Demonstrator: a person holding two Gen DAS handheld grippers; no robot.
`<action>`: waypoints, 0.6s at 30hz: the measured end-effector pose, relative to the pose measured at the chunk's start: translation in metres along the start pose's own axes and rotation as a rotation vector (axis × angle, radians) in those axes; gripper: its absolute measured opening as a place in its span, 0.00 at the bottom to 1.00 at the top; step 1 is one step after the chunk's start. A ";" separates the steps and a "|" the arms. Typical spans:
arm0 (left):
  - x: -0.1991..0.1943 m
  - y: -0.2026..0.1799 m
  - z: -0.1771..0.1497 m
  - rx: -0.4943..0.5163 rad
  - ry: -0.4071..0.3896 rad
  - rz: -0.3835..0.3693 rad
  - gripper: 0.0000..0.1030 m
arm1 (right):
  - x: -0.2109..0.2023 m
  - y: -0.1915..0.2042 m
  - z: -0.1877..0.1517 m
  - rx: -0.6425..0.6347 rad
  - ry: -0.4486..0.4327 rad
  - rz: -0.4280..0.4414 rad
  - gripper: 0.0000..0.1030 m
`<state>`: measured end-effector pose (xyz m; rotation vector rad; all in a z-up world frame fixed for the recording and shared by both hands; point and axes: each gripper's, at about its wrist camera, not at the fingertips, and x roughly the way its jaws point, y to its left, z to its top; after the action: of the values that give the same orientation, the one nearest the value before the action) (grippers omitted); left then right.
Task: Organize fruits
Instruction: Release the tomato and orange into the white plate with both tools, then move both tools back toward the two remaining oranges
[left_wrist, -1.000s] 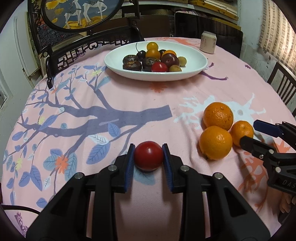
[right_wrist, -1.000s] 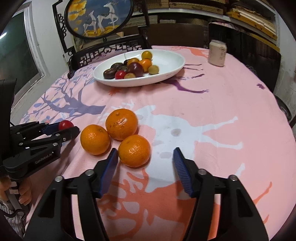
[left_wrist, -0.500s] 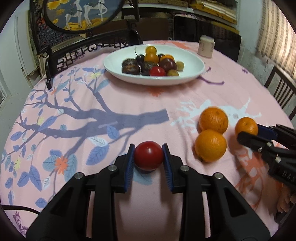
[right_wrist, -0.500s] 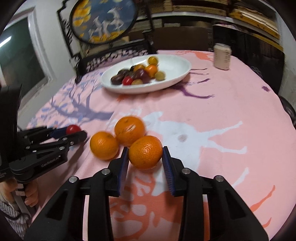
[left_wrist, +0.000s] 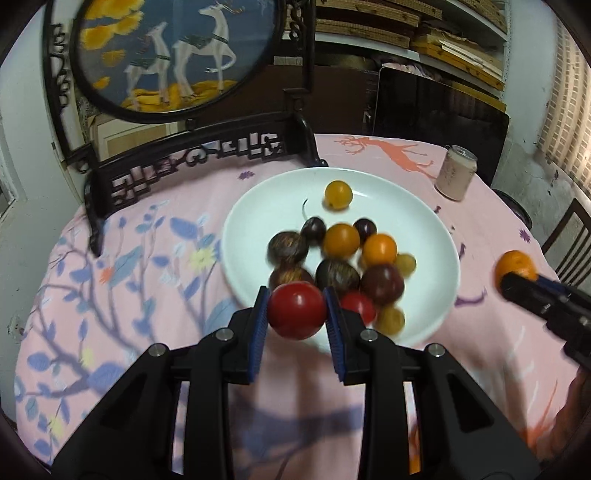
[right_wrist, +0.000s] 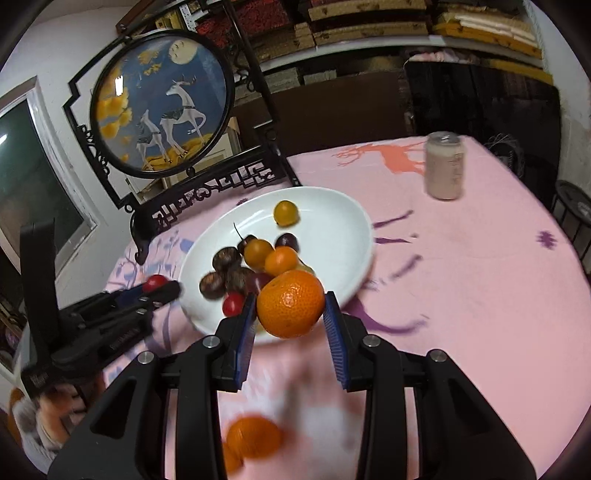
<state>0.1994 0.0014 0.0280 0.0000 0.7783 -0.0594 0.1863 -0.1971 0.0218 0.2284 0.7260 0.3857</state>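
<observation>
Left gripper (left_wrist: 296, 309) clamps a glossy red tomato (left_wrist: 296, 309) — round, unblemished.

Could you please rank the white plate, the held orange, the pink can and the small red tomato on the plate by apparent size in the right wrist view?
1. white plate
2. orange, clamped in the right gripper; its nearness to the camera inflates it
3. pink can; it stands farther back, so true ranking against the orange is unsure
4. red tomato
</observation>
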 end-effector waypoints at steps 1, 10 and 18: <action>0.009 -0.003 0.004 0.005 0.009 -0.004 0.29 | 0.015 0.001 0.004 0.003 0.013 0.003 0.35; 0.037 -0.006 0.005 0.010 0.007 0.026 0.67 | 0.057 -0.012 0.005 0.013 0.066 0.018 0.38; 0.006 0.001 -0.009 -0.003 -0.047 0.064 0.82 | 0.020 -0.009 -0.003 0.017 -0.011 0.036 0.60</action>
<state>0.1970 0.0026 0.0174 0.0208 0.7304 0.0020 0.1998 -0.1964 0.0048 0.2599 0.7155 0.4128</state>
